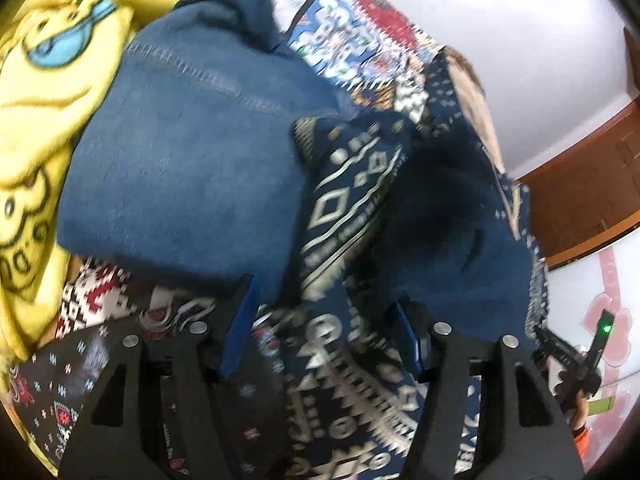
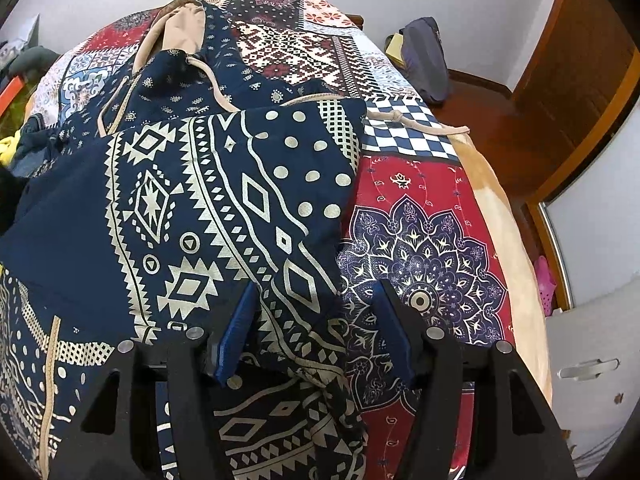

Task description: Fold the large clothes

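A navy hoodie with cream geometric print (image 2: 192, 216) lies on the patchwork bedspread (image 2: 420, 240), its beige-lined hood (image 2: 180, 36) and drawstrings toward the far end. My right gripper (image 2: 316, 312) is open, its jaws on either side of the hoodie's right hem edge, low over the cloth. My left gripper (image 1: 324, 316) is open, jaws spread over the same printed hoodie (image 1: 348, 208), whose plain blue inside (image 1: 460, 240) shows in a raised fold. A folded blue denim garment (image 1: 180, 160) lies just beyond the left finger.
A yellow cartoon blanket (image 1: 52, 92) lies left of the denim. The right gripper (image 1: 576, 360) shows at the left wrist view's right edge. A grey bag (image 2: 424, 60) sits on the wooden floor beyond the bed. A wooden door (image 2: 580, 80) stands at right.
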Tool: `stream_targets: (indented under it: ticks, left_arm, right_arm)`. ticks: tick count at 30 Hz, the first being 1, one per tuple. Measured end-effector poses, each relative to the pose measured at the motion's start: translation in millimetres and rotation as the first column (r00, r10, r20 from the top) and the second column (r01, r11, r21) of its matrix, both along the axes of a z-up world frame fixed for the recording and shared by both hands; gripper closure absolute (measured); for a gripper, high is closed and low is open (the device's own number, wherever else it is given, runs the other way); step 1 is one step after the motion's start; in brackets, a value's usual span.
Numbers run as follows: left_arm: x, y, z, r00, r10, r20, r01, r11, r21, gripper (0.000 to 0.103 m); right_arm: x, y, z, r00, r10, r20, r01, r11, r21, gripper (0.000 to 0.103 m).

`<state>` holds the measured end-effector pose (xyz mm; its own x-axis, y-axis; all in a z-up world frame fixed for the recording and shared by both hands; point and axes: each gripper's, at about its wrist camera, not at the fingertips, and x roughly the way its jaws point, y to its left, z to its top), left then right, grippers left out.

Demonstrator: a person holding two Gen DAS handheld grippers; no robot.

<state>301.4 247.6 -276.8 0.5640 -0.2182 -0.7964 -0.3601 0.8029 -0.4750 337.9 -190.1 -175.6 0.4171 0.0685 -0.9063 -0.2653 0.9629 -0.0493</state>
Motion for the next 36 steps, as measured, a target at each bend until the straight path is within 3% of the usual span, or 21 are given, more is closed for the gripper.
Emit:
stream_targets:
  ticks: [6,8,11,15,18,22,27,30,36]
  left_arm:
    - [-10,-12,15,0.999,-0.036,-0.014,0.037,0.986,0.163,0.041]
    - [-12,-20,33,0.998,-0.068,-0.017,0.070,0.956,0.284,0.041]
    - [-8,-36,60,0.991,-0.135,-0.014,0.127,0.884,0.449,0.041]
    - [9,-53,97,0.974,-0.226,0.015,0.180,0.813,0.554,0.041]
    - [29,-65,119,0.960,-0.275,0.046,0.200,0.794,0.574,0.039]
    - [70,-82,145,0.941,-0.327,0.091,0.221,0.793,0.568,0.036]
    - [117,-91,156,0.927,-0.353,0.125,0.239,0.815,0.528,0.031]
    - [153,-93,148,0.931,-0.348,0.111,0.252,0.832,0.494,0.031]
    - [217,-91,101,0.952,-0.306,0.029,0.271,0.880,0.391,0.031]
  right_arm:
    - [0,0,2,1.000,-0.021,-0.015,0.021,1.000,-0.014,0.044]
    - [3,1,6,0.999,-0.026,-0.043,0.026,0.999,-0.022,0.044]
    - [4,7,22,1.000,0.011,-0.030,-0.012,0.999,-0.044,0.044]
    - [8,20,54,0.997,0.065,0.036,-0.065,0.998,-0.023,0.043]
    - [19,31,79,0.992,0.091,0.087,-0.094,0.995,0.031,0.043]
    - [43,45,103,0.984,0.108,0.139,-0.122,0.988,0.096,0.043]
    - [82,72,109,0.979,0.137,0.150,-0.159,0.976,0.147,0.043]
    - [108,88,98,0.981,0.140,0.136,-0.160,0.976,0.149,0.043]
    - [162,114,58,0.992,0.123,0.016,-0.124,0.967,0.222,0.043]
